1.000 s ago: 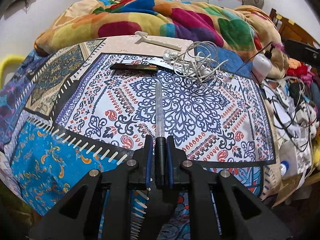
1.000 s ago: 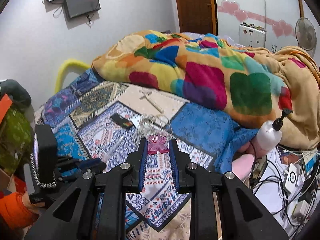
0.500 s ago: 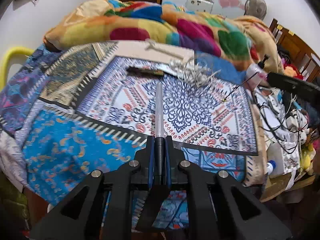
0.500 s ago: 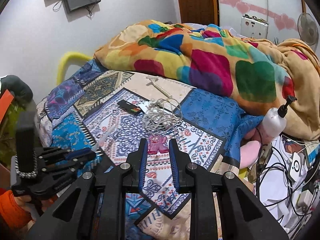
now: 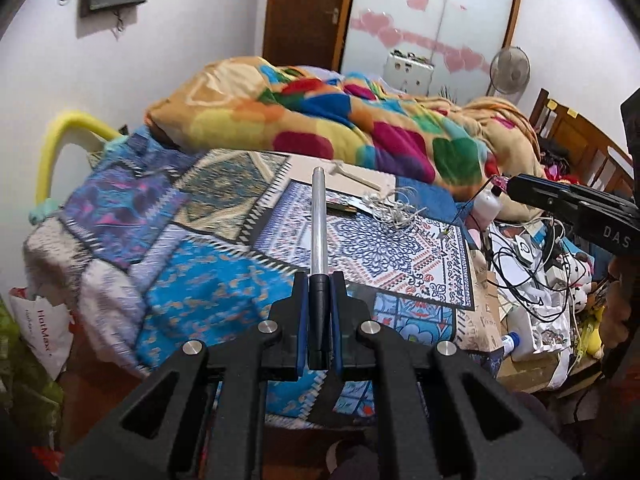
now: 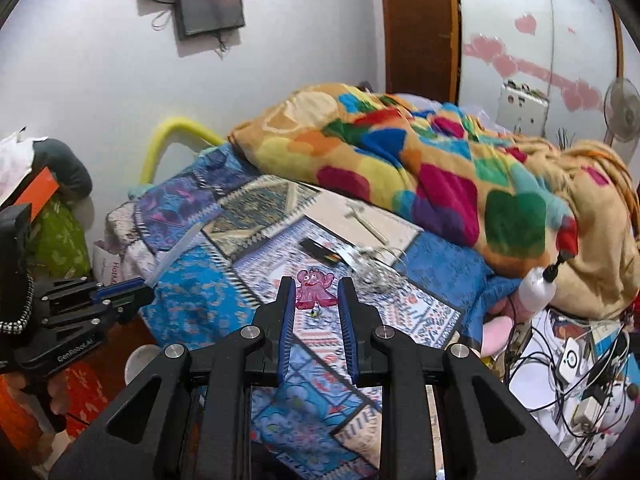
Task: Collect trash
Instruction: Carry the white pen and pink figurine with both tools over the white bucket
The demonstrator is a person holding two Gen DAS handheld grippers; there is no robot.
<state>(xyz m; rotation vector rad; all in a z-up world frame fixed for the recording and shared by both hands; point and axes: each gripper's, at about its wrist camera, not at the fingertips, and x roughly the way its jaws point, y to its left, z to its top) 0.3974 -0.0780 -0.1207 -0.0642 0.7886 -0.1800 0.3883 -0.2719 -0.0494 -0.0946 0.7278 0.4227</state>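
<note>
Left gripper [image 5: 319, 280] fingers clenched on pen [image 5: 319, 232] by its black end, clear barrel pointing forward over bed [image 5: 200, 296]. Right gripper [image 6: 314, 292] fingers pinch pink elephant figure [image 6: 313, 286], raised above patterned bedspread [image 6: 192, 300]. Beyond: black card [image 6: 320, 250], tangled white cable [image 5: 390, 210], comb [image 6: 366, 222]; colourful blanket [image 6: 420, 160] bunched at far side.

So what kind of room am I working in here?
Almost certainly a lived-in bedroom. A bed with a patterned bedspread fills most of both views, a bright patchwork blanket is heaped at its far side, and a wardrobe with pink heart stickers stands behind. Tangled chargers and cables clutter the bedside.
</note>
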